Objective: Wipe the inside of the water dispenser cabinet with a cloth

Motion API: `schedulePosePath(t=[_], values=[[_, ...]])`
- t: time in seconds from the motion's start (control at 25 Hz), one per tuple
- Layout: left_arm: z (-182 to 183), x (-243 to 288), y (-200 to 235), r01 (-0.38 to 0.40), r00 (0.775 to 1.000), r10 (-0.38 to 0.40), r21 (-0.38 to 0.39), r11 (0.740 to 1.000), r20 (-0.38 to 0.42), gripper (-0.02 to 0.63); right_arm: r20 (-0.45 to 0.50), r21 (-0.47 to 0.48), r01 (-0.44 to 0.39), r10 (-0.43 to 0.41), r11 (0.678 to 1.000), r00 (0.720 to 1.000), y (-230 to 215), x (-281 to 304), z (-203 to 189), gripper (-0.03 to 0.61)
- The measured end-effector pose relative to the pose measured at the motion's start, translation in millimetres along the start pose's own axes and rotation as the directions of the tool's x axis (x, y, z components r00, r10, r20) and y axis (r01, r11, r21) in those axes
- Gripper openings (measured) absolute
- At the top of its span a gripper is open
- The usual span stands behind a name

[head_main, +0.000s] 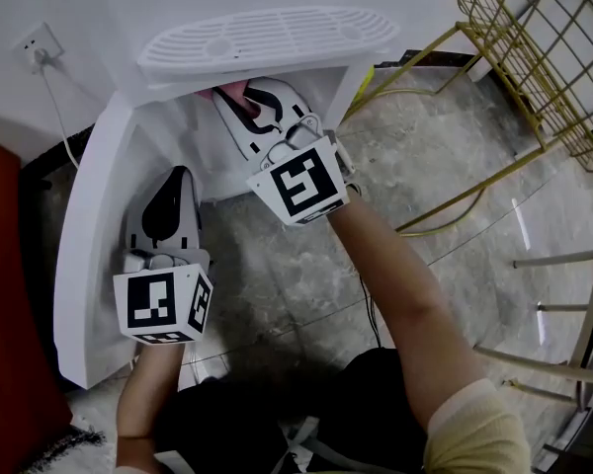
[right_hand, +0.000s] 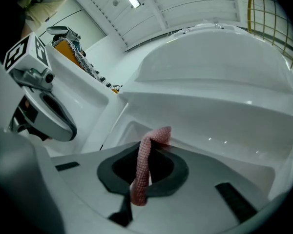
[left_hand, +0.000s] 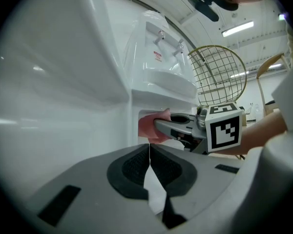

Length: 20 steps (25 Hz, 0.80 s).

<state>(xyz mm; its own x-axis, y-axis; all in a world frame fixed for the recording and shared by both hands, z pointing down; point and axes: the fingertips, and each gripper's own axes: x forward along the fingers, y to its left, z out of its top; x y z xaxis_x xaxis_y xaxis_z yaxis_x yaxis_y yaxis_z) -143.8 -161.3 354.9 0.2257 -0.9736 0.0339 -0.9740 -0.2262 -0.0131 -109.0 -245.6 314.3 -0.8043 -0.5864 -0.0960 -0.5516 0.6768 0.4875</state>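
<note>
The white water dispenser stands below me with its cabinet door swung open to the left. My right gripper reaches into the cabinet opening, shut on a pink cloth. In the right gripper view the cloth runs up between the jaws and its top lies against the white inner wall. The left gripper view shows the cloth bunched at the cabinet mouth. My left gripper is shut with nothing in it and lies along the inside of the open door. Its pads meet.
A gold wire rack stands on the marble floor at the right. A wall socket with a cable sits behind the dispenser at the left. A dark red panel borders the left edge.
</note>
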Motion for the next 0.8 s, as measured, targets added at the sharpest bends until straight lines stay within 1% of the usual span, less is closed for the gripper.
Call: schedulePosePath(t=[0.28, 0.48, 0.64, 0.8], values=[[4.5, -4.0, 6.6, -0.043, 0.999, 0.043, -0.002, 0.999, 0.025, 0.015, -0.008, 0.020, -0.096, 0.096, 0.995, 0.995, 18.4, 4.2, -9.3, 0.026], [6.0, -4.9, 8.6, -0.065, 0.998, 0.065, -0.001, 0.998, 0.017, 0.015, -0.012, 0.028, -0.123, 0.123, 0.992, 0.992, 22.7, 4.0, -11.1, 0.026], [3.7, -3.8, 8.4, -0.065, 0.998, 0.065, -0.016, 0.998, 0.015, 0.015, -0.015, 0.034, -0.140, 0.140, 0.990, 0.990, 27.0, 4.4, -10.1, 0.026], [5.3, -4.0, 8.3, -0.063, 0.998, 0.064, -0.015, 0.998, 0.022, 0.015, -0.033, 0.023, -0.167, 0.168, 0.986, 0.985, 35.8, 6.4, -13.0, 0.026]])
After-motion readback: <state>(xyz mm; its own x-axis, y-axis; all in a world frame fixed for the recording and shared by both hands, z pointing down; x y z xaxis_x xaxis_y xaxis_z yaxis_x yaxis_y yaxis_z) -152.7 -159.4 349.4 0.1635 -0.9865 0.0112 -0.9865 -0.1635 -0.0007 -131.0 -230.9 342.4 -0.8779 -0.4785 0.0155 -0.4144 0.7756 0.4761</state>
